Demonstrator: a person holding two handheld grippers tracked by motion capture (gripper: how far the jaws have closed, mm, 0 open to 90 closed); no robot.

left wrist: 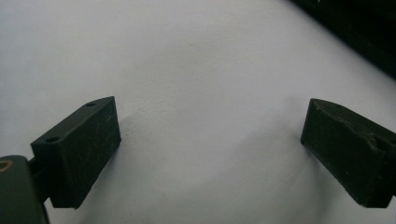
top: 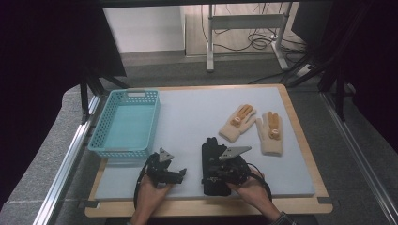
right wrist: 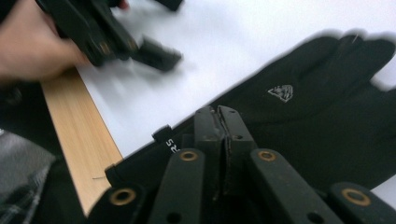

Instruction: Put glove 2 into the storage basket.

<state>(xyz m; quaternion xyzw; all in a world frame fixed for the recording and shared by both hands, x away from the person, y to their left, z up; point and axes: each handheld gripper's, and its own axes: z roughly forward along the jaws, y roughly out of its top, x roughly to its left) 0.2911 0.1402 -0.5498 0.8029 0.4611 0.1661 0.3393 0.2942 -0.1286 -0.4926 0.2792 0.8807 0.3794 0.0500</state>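
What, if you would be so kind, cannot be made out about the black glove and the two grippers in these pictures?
- Black glove: in the high view the right gripper covers its cuff half.
- Right gripper view: jaws closed over the glove; whether fabric is pinched is hidden.
- Left gripper: blurred in the right gripper view.
- Glove emblem: too small to read.

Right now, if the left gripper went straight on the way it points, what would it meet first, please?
Probably just the white mat: the left gripper, jaws open with nothing between them, aims down at bare surface. A black glove lies to its side, likely off that line.
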